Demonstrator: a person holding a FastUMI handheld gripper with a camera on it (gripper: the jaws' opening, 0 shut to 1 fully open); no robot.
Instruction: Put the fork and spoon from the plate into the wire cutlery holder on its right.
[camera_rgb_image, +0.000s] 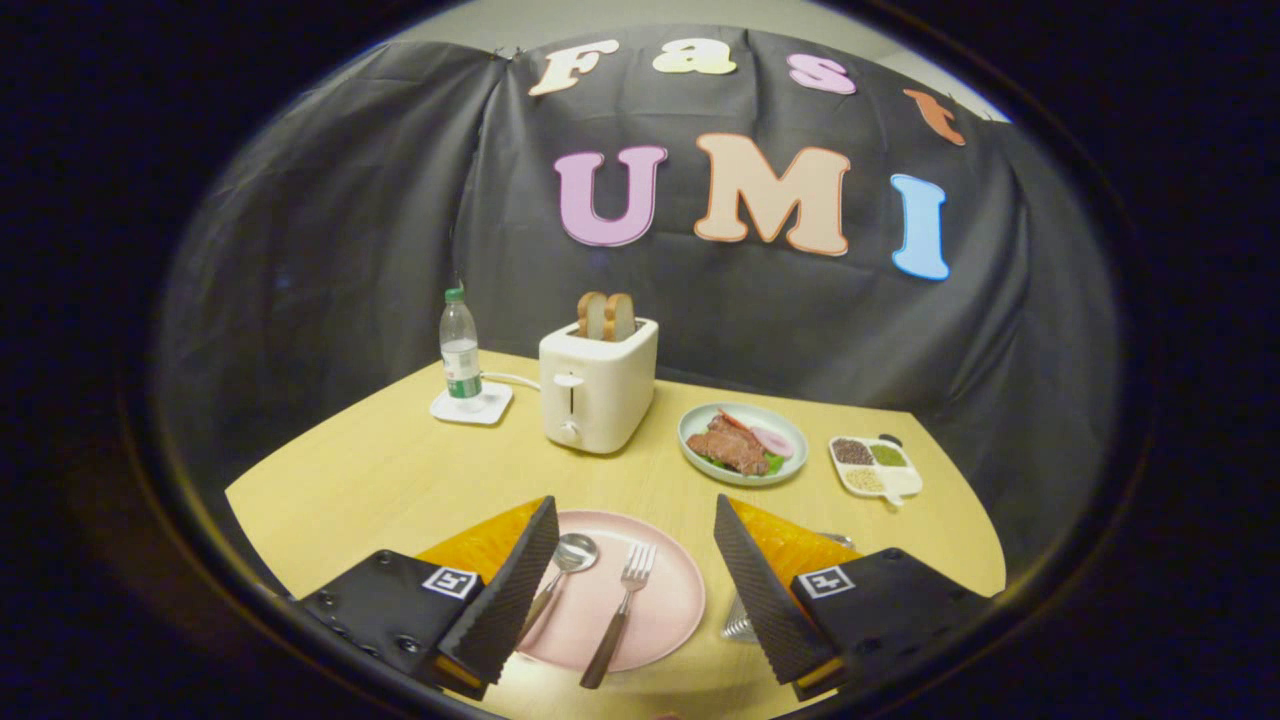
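- The gripper (634, 560) hangs wide apart above the pink plate (670, 610), grasping nothing.
- Between its fingers lie a metal spoon (562, 572) and fork (620, 612), dark-handled, side by side, heads pointing away, handles toward the camera.
- The wire cutlery holder (738, 622) sits just right of the plate, mostly hidden.

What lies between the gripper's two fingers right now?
In the gripper view, the open gripper frames the pink plate, with the spoon and fork lying on it.
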